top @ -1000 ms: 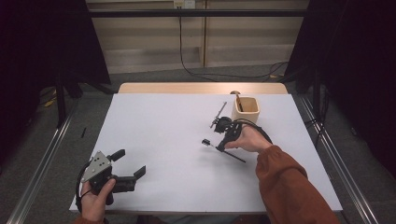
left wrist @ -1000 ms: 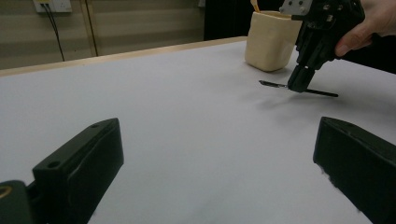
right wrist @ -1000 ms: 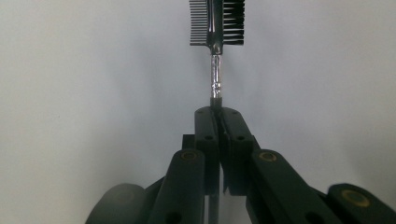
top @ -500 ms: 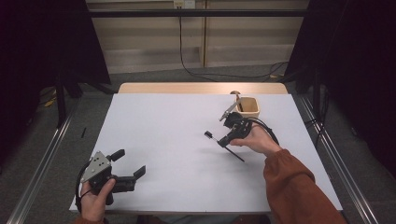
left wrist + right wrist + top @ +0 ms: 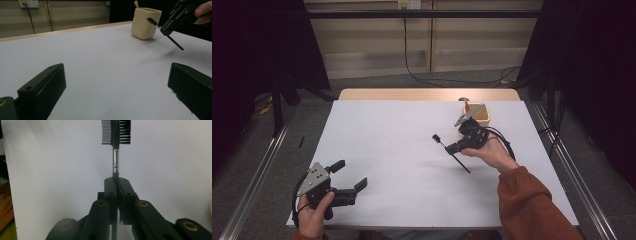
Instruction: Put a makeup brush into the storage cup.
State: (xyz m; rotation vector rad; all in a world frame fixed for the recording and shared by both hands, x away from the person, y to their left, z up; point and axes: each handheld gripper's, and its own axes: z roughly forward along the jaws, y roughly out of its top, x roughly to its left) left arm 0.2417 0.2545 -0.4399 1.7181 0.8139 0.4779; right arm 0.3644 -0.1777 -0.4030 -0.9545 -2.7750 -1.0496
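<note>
White worktop (image 5: pixel 412 150), dark curtained room behind; beige cup (image 5: pixel 477 114) sits near the far right corner with a wooden stick in it. Right claw (image 5: pixel 458 146) is clamped shut on the stem of a small black comb-brush (image 5: pixel 451 151), held off the surface just in front of the cup, brush head (image 5: pixel 116 131) pointing away from the jaws. Left claw (image 5: pixel 349 177) idles wide open and empty at the near left edge. Looks like the carry step; next likely needs the brush tipped upright over the cup's mouth before release.

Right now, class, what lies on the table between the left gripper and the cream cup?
Nothing: in the left gripper view, bare white table stretches from the left gripper to the cream cup.
</note>
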